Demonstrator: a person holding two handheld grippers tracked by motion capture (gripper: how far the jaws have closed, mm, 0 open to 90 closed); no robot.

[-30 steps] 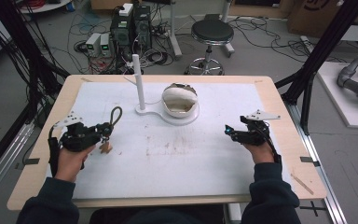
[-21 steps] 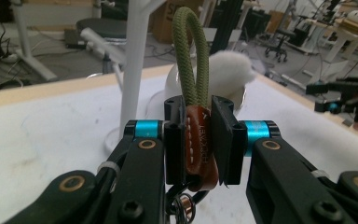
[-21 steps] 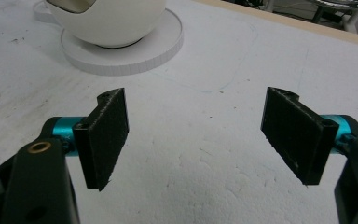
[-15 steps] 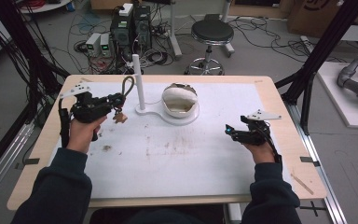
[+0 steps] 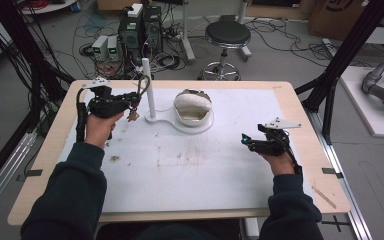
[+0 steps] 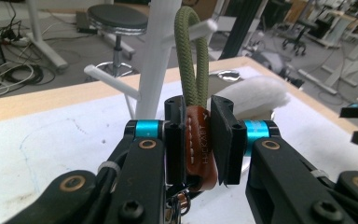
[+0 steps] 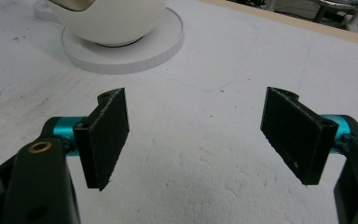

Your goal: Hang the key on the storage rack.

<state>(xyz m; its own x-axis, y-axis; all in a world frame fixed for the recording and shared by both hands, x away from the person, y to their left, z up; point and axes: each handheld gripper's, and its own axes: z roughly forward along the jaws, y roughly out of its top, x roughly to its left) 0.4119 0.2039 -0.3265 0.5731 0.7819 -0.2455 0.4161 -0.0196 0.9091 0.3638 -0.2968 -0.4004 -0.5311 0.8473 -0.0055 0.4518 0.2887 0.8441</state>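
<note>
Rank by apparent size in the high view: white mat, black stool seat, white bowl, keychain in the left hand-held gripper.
1. White mat
2. Black stool seat and white bowl: look alike, and the stool is farther off, so unranked
3. Keychain, held by the left hand-held gripper

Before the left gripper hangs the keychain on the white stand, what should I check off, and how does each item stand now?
1. Grip: left gripper clamps the brown leather tab of the keychain between both pads: ok.
2. Green rope loop stands up above the jaws, free to hook: ok.
3. Loop over a peg of the white stand: not ok; in the left gripper view it sits close to a peg, contact unclear.
4. Metal ring hanging below the tab free of snags: cannot tell.
5. Right gripper open, holding nothing, away from the stand: ok.
</note>
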